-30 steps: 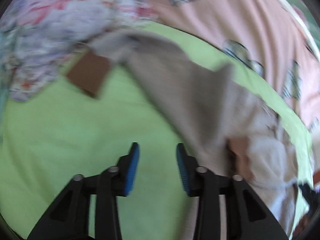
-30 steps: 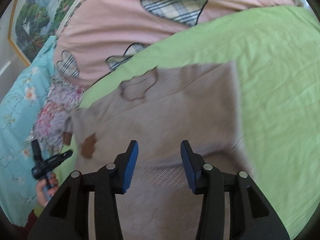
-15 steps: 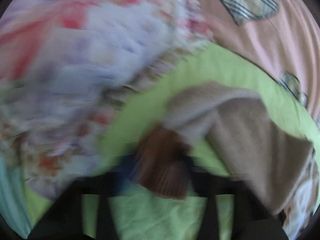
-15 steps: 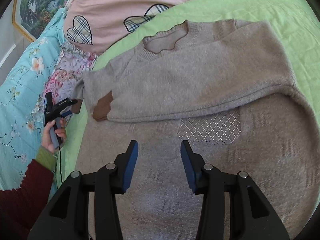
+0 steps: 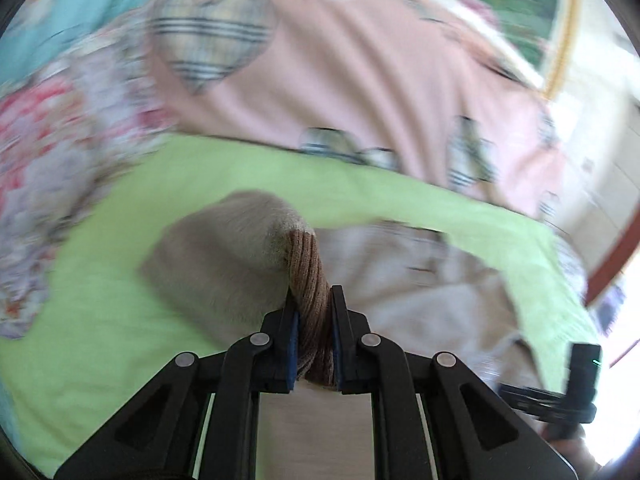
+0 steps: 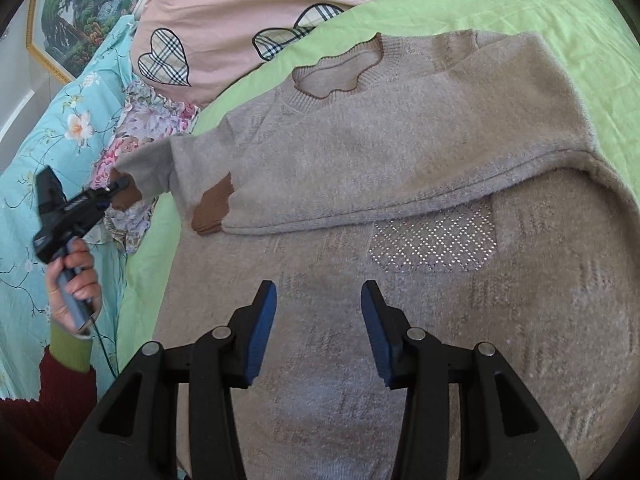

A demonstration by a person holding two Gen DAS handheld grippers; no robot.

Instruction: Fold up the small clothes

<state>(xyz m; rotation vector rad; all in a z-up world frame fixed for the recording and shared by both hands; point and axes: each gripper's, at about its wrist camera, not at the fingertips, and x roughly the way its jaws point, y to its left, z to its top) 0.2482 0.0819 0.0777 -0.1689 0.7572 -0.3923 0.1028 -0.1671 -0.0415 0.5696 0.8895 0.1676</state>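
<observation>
sweater (image 6: 400,152), beige knit, brown ribbed cuffs; lies flat on the green bed sheet (image 6: 520,4), neckline toward the pink pillow (image 6: 240,8).

left wrist view: left gripper (image 5: 314,332) has just been closing and is clamped on the brown cuff (image 5: 310,280) of one sleeve, which rises off the sheet; the sweater body lies beyond and right of that cuff.

right wrist view: right gripper (image 6: 318,320) apart, nothing between its pads, above the sweater's lower body. other sleeve lies folded across the chest.

handling, judged: soft, limp, light, drapes and stretches. ribbed cuff or hem gives the surest hold; fuzzy body may slip.
</observation>
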